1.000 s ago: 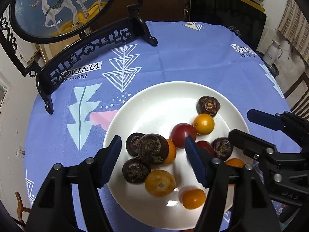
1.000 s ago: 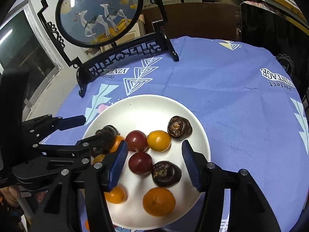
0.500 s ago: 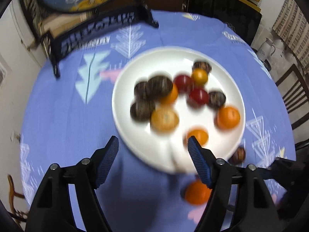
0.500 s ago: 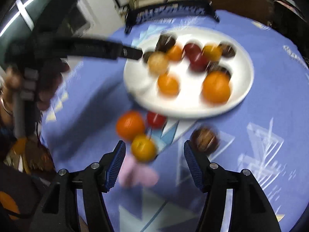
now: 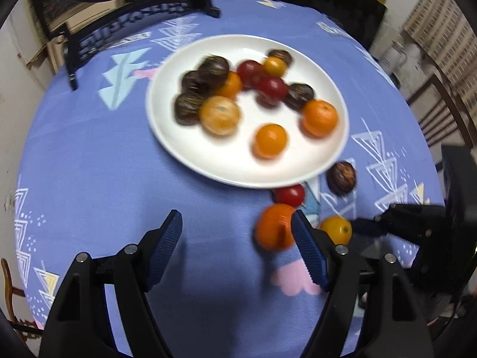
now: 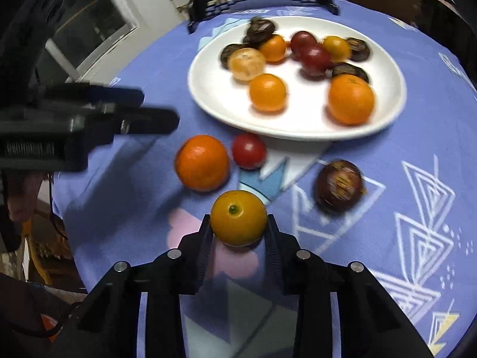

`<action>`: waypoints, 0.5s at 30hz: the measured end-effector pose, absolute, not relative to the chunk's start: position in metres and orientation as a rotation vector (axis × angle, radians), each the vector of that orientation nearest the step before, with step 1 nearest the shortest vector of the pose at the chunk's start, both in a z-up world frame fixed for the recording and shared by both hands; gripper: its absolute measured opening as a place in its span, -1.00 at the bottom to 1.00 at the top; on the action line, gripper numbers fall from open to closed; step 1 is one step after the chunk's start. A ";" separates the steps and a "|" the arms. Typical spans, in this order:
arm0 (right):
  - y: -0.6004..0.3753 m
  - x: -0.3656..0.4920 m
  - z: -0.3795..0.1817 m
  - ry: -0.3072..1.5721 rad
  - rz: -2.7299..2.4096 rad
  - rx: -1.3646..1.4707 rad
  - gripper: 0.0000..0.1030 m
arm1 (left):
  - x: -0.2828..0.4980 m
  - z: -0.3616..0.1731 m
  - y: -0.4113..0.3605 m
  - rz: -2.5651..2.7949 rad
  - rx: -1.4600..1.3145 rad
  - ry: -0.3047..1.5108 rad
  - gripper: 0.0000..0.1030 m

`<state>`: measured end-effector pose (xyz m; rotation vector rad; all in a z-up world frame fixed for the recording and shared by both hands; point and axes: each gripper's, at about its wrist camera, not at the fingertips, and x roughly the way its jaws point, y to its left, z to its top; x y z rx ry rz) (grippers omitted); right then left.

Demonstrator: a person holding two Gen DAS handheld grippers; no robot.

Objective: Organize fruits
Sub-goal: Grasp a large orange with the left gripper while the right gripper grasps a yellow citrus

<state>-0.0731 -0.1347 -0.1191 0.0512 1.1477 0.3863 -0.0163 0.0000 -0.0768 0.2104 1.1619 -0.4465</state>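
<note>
Blue patterned cloth [image 6: 387, 137] covers the round table, with a dark carved stand [image 5: 143, 21] at its far edge and a white plate [image 6: 214, 101] of mixed fruit in the middle. Starting at my left, the left gripper [image 5: 237, 250] hangs spread wide over bare cloth, holding nothing; its right pad sits just in front of the big orange [image 6: 202, 162] in that view, but I cannot tell whether it touches. Next along lie a red tomato [image 6: 249, 150] just off the plate rim and, nearer me, the yellow-orange citrus [image 6: 238, 217], which my right gripper [image 6: 238, 229] has between its pads; they look closed against its sides, so I judge it grasped. To do this step well I would keep the squeeze gentle, since the fruit is round and smooth and held only near the fingertips, and lift straight up before carrying it toward the plate. What stands in the way is the tomato and the big orange, both on the line to the plate, so I would go over them rather than past. Further right a dark brown fruit [image 6: 340, 186] sits alone on the cloth, near enough to nudge. On the plate, open white space shows at the near edge between two oranges.
</note>
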 end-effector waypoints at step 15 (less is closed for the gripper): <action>-0.162 -0.089 -0.118 1.141 0.322 0.119 -0.30 | -0.016 -0.113 -0.040 -0.473 0.306 1.203 0.43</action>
